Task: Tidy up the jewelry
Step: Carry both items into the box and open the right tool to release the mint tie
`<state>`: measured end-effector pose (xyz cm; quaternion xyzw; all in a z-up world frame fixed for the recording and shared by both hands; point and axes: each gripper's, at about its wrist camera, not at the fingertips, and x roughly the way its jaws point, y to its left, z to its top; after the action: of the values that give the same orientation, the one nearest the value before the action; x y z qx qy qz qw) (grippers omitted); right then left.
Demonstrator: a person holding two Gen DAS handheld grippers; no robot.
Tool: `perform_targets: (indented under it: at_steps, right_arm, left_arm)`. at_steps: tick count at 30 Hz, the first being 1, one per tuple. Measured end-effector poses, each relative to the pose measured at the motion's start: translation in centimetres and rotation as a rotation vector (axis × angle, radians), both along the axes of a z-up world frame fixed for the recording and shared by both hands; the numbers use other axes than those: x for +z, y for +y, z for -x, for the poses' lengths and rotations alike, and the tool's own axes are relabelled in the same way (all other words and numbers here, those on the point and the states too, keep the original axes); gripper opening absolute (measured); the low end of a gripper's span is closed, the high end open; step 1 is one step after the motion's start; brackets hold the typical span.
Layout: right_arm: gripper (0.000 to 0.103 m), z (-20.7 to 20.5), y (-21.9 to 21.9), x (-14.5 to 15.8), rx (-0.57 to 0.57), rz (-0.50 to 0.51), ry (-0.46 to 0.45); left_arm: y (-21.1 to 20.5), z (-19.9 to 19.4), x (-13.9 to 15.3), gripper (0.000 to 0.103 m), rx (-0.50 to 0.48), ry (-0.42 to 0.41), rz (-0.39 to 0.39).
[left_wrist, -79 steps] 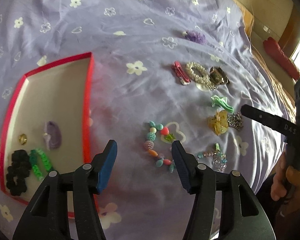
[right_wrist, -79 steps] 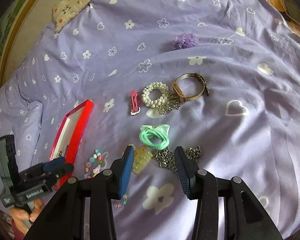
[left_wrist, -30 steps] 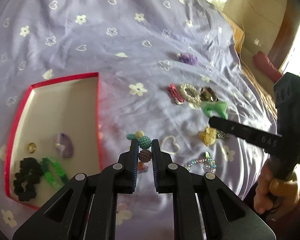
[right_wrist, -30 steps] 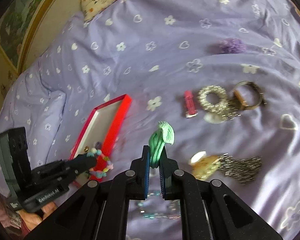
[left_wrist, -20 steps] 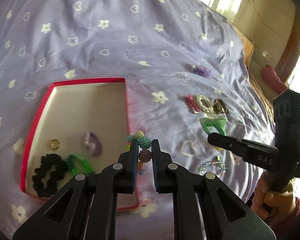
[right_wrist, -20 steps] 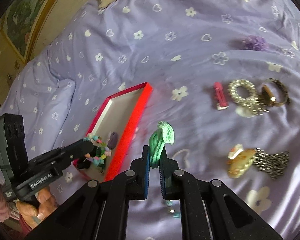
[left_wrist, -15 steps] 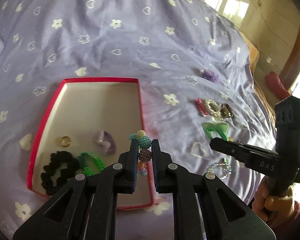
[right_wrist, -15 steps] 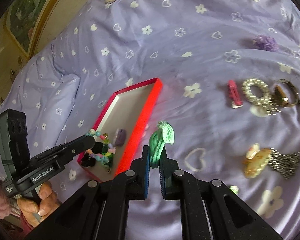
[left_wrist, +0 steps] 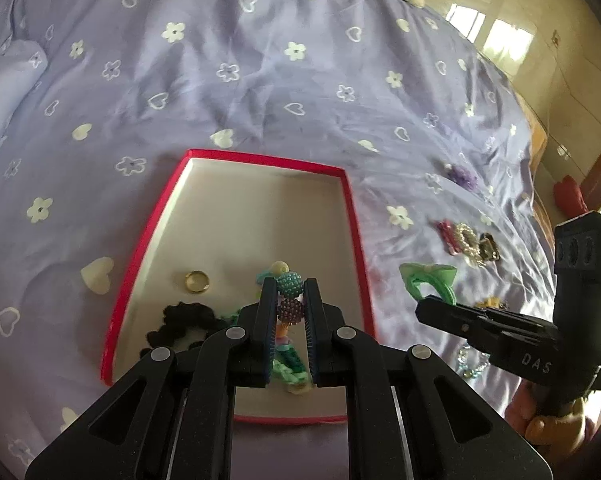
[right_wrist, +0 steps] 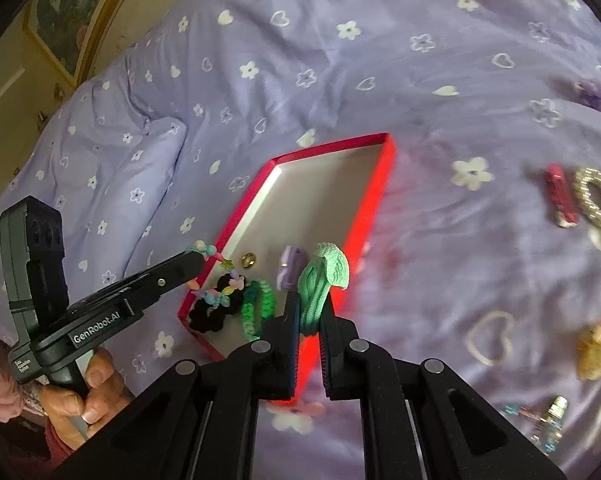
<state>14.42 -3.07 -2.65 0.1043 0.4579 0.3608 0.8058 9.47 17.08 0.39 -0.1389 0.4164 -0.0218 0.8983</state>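
My left gripper is shut on a multicoloured beaded bracelet and holds it above the near part of the red-rimmed box. In the right wrist view the bracelet dangles over the box's left rim. My right gripper is shut on a mint green hair tie, held above the box's right rim; it also shows in the left wrist view. In the box lie a gold ring, a black scrunchie, a green band and a purple clip.
On the purple flowered bedspread right of the box lie a red clip, a pearl bracelet, a purple scrunchie, a yellow clip and a clear beaded bracelet. A pillow lies at the left.
Both grippers shut on their items and lifted them off the bedspread, then carried them left. The bracelet is now over the box and the hair tie is over its right rim.
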Motion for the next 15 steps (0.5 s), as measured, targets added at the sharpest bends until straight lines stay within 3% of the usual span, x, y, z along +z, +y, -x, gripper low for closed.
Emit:
perform_targets:
  at_steps: [15]
  right_arm:
    - [0.008, -2.7, 7.0, -3.0, 0.096, 0.031, 0.063]
  left_arm:
    - [2.8, -2.5, -3.1, 0.011, 0.045, 0.053, 0.020]
